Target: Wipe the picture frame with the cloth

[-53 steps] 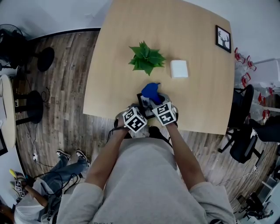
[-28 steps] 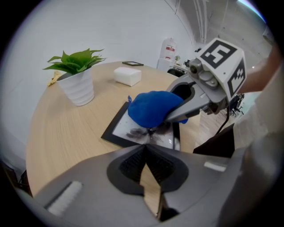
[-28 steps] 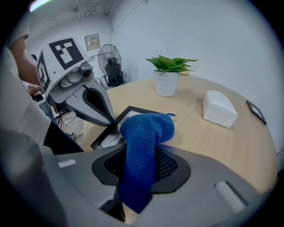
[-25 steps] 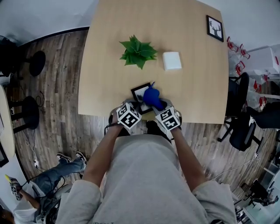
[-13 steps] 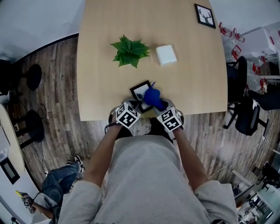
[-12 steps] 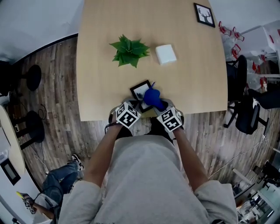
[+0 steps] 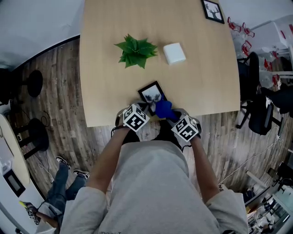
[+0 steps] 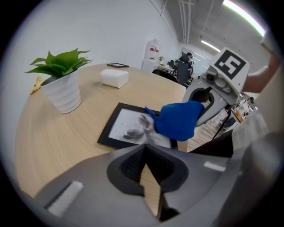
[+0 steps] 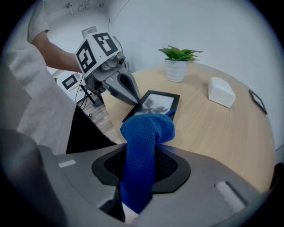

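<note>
The black picture frame [image 7: 152, 93] lies on the wooden table [image 7: 105, 87] close to its near edge. In the left gripper view the picture frame [image 8: 128, 125] shows a grey drawing. My left gripper [image 7: 145, 106] is shut on the frame's near left corner, and the right gripper view shows the left gripper [image 9: 133, 98] touching that corner. My right gripper [image 7: 171, 116] is shut on the blue cloth [image 7: 164, 109]. The bunched cloth [image 9: 146, 133] hangs over the frame's near right corner [image 8: 177, 119].
A green plant in a white pot [image 7: 136, 49] and a white box [image 7: 174, 53] stand mid-table. A second black frame [image 7: 212, 10] lies at the far right corner. Office chairs [image 7: 261, 114] stand to the right of the table.
My right gripper and the cloth have drawn back toward me and to the right, uncovering more of the picture. My left gripper stays at the frame's corner.
</note>
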A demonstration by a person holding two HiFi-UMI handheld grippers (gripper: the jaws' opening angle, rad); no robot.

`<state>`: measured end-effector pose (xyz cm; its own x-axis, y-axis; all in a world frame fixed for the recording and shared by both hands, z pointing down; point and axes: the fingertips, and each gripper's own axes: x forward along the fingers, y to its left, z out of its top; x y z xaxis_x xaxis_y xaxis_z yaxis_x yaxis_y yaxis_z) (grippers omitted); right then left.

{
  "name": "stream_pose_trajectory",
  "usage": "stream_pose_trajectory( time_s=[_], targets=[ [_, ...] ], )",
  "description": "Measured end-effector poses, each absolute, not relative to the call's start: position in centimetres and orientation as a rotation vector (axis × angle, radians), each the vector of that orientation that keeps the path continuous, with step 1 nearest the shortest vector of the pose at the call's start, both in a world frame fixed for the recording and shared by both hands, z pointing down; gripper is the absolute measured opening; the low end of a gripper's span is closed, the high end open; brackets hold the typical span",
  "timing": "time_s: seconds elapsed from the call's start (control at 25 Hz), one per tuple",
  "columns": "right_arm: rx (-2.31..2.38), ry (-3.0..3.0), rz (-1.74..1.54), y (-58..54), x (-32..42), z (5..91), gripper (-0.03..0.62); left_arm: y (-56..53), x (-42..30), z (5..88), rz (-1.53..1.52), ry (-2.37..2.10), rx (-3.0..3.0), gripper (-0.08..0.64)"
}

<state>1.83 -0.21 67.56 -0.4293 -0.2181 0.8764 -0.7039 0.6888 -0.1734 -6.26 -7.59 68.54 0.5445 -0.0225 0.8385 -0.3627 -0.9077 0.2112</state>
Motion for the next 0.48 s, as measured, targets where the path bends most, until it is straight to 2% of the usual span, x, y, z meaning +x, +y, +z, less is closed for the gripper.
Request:
stream_pose_trajectory(
  time_s=[0.2, 0.48],
  targets=[
    [0.557, -1.83, 0.627, 1.7, 4.0, 67.0, 0.126, -7.5, -6.3, 68.5, 1.292, -0.309, 2.433, 0.052],
    [0.45, -1.819, 0.536, -1.2, -0.6, 68.0, 0.126, -7.5, -6.2, 68.6, 1.294, -0.317, 2.43, 0.052]
  ],
)
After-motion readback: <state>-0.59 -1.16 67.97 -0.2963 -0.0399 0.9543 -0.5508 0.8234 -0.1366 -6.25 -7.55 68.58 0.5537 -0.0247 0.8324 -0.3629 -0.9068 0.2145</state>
